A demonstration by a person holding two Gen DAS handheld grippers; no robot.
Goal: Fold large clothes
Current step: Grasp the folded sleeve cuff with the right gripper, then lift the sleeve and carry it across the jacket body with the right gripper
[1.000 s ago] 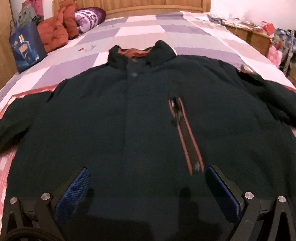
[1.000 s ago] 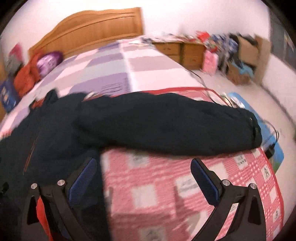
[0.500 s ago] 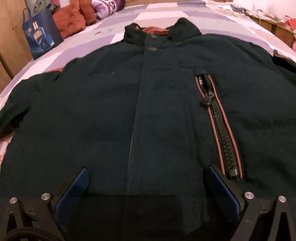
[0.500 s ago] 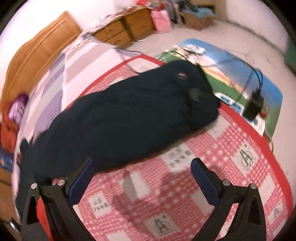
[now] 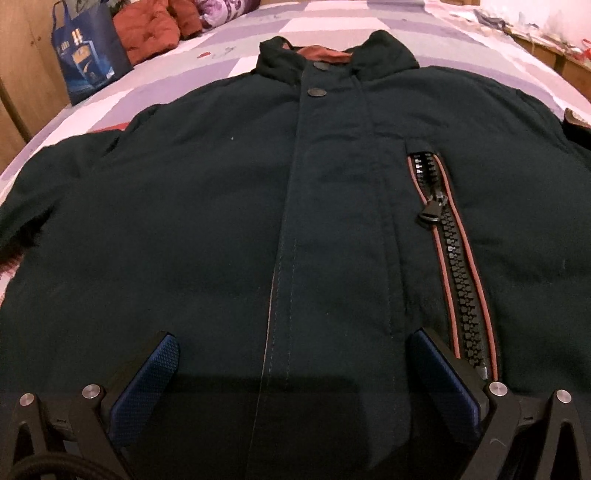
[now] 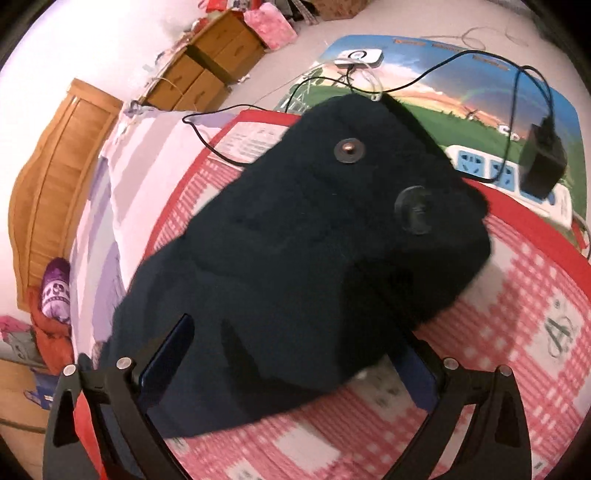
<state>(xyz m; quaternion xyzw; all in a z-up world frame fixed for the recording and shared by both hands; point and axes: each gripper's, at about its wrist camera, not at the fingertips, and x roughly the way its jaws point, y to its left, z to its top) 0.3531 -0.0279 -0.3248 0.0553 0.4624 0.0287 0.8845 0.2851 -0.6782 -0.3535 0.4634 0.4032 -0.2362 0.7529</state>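
My right gripper [image 6: 295, 354] is closing its jaws around the dark sleeve [image 6: 306, 236] of the jacket, the cuff end lying between the blue pads, which I cannot tell are pressing the cloth yet. My left gripper [image 5: 291, 354] is hanging spread wide over the jacket's [image 5: 207, 221] lower front, gripping nothing (the placket seam is running up between the pads). The jacket is lying flat, front up, on the bed [image 5: 332, 26], its sleeve stretching across the red checked cover [image 6: 517, 332] towards the bed's edge.
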